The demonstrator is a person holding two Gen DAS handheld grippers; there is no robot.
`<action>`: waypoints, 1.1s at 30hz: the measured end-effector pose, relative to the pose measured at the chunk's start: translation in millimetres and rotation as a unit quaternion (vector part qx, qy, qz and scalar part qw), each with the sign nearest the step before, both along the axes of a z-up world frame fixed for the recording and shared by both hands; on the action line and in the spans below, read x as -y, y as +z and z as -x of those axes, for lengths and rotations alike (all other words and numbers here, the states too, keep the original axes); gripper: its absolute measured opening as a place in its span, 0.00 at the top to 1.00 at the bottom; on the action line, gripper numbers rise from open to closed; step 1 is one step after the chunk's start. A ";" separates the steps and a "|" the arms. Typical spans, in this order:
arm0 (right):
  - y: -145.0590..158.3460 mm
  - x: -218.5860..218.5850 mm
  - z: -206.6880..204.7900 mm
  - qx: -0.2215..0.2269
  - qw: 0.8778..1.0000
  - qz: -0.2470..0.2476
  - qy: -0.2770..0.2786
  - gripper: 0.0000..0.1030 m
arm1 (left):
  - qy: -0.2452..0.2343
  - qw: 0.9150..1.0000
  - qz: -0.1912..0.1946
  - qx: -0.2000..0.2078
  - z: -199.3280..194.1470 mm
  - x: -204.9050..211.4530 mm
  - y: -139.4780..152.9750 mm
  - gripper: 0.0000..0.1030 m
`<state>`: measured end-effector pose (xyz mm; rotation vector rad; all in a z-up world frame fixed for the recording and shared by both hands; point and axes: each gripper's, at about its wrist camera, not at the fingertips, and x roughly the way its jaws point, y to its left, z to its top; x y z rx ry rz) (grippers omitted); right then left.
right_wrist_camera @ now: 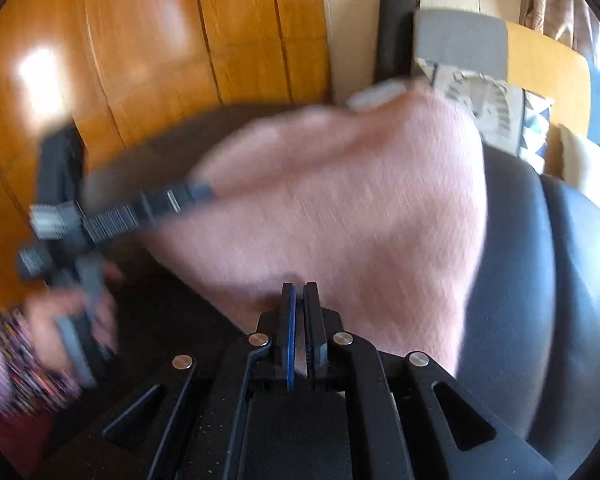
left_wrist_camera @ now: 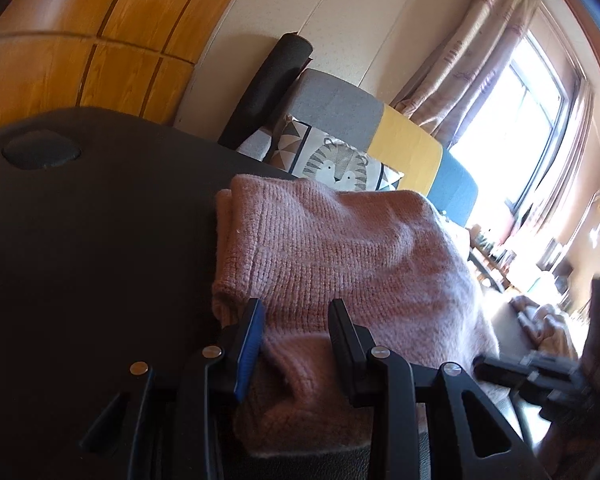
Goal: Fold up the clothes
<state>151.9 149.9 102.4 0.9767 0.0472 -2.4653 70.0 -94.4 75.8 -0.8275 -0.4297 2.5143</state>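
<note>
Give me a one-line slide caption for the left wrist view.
Open left tongs straddle the near edge of a folded pink sweater on a dark table, sofa behind.

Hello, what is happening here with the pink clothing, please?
A person is folding a pink knitted sweater on a dark padded surface, holding a two-finger gripper in each hand. The left gripper is open, with its fingers on either side of a fold at the sweater's near edge. The right gripper is shut, apparently pinching the edge of the fabric, though this view is blurred by motion. The sweater already lies partly folded, in layers. A grey, yellow and blue sofa stands behind.
</note>
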 end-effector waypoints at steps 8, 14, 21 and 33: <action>-30.7 49.6 21.7 0.051 0.998 -0.023 0.036 0.96 | 0.056 0.998 0.037 -0.018 -10.6 9.5 9.4 0.66; -27.5 54.8 16.4 0.039 0.999 -0.026 0.021 0.96 | 0.031 0.996 0.016 -0.087 -28.3 -11.8 40.5 0.66; -16.6 14.7 10.0 0.055 0.994 0.092 -0.021 0.94 | -0.048 0.984 0.165 -0.039 -20.6 -75.2 13.0 0.66; -20.4 -30.8 -7.4 0.048 0.994 -0.011 -0.099 0.98 | -0.026 0.983 0.178 -0.035 -22.8 -63.8 8.3 0.64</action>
